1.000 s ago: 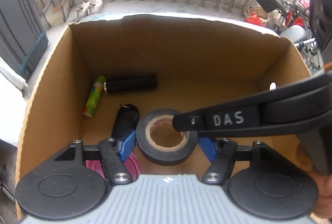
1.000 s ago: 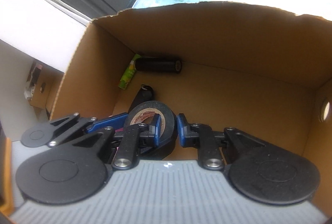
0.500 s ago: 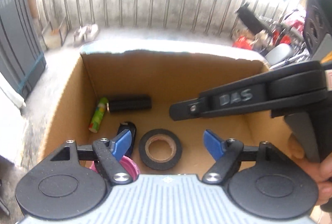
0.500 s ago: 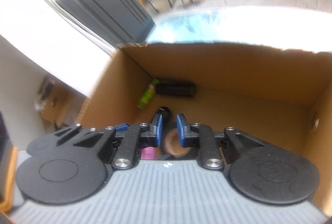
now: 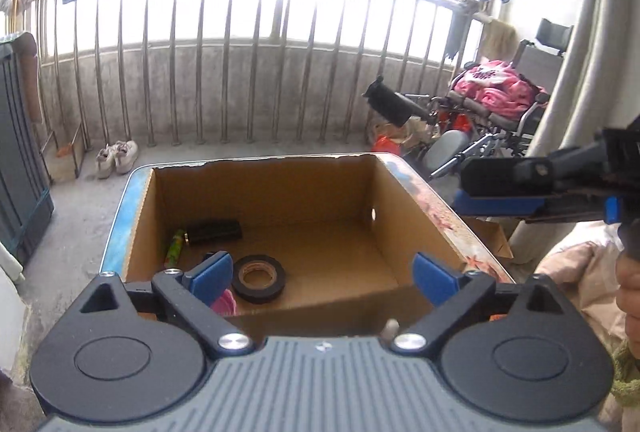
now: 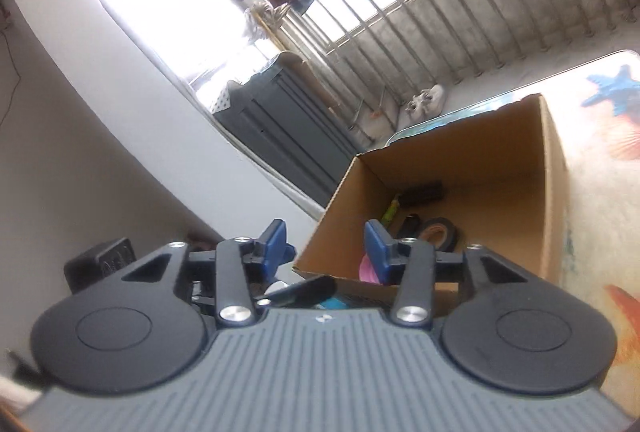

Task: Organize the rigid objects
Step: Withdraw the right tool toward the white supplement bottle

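Note:
An open cardboard box (image 5: pixel 404 208) stands on a patterned table. In it lie a black tape roll (image 5: pixel 259 278), a black cylinder (image 5: pixel 214 231), a green tube (image 5: pixel 174 251), a small black object and a pink lid (image 5: pixel 225 302). My left gripper (image 5: pixel 322 274) is open and empty, raised above the box's near wall. My right gripper (image 6: pixel 326 244) is open and empty, to the left of the box (image 6: pixel 554 192) and above its corner. The tape roll (image 6: pixel 440 234) shows inside. The right gripper also shows at the right edge of the left wrist view (image 5: pixel 540 188).
A metal railing (image 5: pixel 280 72) runs behind. A dark cabinet (image 5: pixel 20 172) stands left, shoes (image 5: pixel 116 156) lie on the floor, and a wheelchair with pink cloth (image 5: pixel 496 92) stands right. The table top (image 6: pixel 600 192) with starfish prints spreads right of the box.
The left gripper has let go of the tape roll, which now lies in the box. Both grippers have risen and pulled back out of the box. The right gripper has opened and swung left.

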